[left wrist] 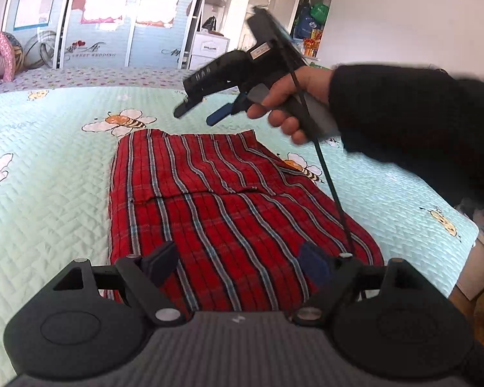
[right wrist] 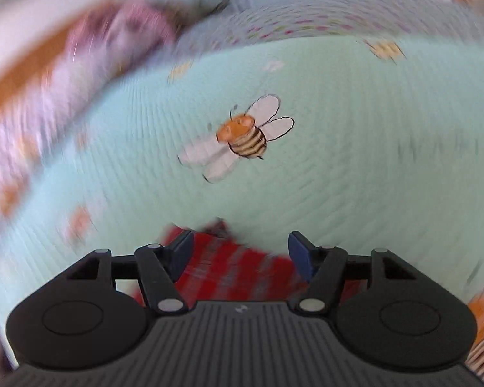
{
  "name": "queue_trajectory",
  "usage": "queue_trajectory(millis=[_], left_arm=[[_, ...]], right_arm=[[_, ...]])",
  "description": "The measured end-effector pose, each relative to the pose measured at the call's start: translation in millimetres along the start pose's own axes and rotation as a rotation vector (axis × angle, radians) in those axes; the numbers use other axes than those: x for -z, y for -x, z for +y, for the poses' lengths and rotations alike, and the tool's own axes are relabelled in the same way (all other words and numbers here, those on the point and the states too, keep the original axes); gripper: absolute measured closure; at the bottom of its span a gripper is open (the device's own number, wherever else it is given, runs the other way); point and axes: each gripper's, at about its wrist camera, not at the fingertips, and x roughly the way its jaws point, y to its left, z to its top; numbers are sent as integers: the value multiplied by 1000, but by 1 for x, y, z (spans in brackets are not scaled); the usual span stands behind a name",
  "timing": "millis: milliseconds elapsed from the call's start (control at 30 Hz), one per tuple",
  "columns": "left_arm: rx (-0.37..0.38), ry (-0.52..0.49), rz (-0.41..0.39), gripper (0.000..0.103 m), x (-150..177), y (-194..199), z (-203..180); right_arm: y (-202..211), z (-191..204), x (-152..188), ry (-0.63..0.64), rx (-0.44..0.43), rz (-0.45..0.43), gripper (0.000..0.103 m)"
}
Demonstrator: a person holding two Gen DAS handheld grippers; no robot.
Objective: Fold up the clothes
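Right wrist view blurs the red garment point(right wrist: 235, 264) beneath its open claw point(right wrist: 240, 254).

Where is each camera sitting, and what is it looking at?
Left wrist: sits on the left tool, looks across the bed at the folded red plaid cloth; shows its own open fingers, plus the right tool and the hand holding it.
Right wrist: sits on the right tool, looks down at the bee bedspread; shows its own open fingers.
Shared: red cloth, bedspread.
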Motion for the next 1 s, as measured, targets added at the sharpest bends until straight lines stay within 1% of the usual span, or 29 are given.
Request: queue_trajectory(millis=[33,167,233,333,433,467,500,533,567,600,667,700,767,833,867,900,933,967,1000], left_arm=[[6,-5,-4,18,2,0,0],[30,-24,-12,18,8,-2,0],[43,-24,-10,18,9,-4,2],[64,7,-2,18,11,-5,8],[70,18,1,18,13,-7,9],[70,19,1,18,13,-8,10],[69,20,1,18,13,-8,10],[68,22,1,18,12,-9,9],[66,26,1,18,11,-8,9],[66,31,0,18,9,-8,9],[63,34,-1,18,4,-8,9],[60,35,-3,18,3,-8,9],[57,37,-3,18,2,-8,10],[55,43,4,18,3,-9,11],[55,44,5,18,3,-9,12],[54,41,6,18,3,-8,12],[53,39,6,18,3,-8,12],[53,40,7,18,3,-9,13],[54,40,7,18,3,-9,13]], right_arm=[[-2,3,-7,105,13,38,37],[-34,14,-3,403,-52,176,37],[-45,20,-2,505,-51,228,37],[-65,7,-8,478,-116,291,34],[-77,-2,-11,415,-197,345,36],[-80,-3,-10,409,-208,354,45],[-79,-1,-9,407,-221,357,52],[-80,0,-8,422,-211,343,57],[-77,1,-8,446,-196,314,73],[-72,3,-8,450,-176,285,91],[-62,5,-10,453,-151,243,97],[-57,5,-12,452,-145,230,98],[-55,5,-13,434,-159,253,99],[-61,7,-8,429,-176,316,98],[-64,8,-5,426,-184,347,95],[-64,8,-4,428,-185,341,86],[-64,8,-2,429,-185,335,81],[-65,6,-3,419,-194,325,77],[-68,4,-2,407,-195,326,78]])
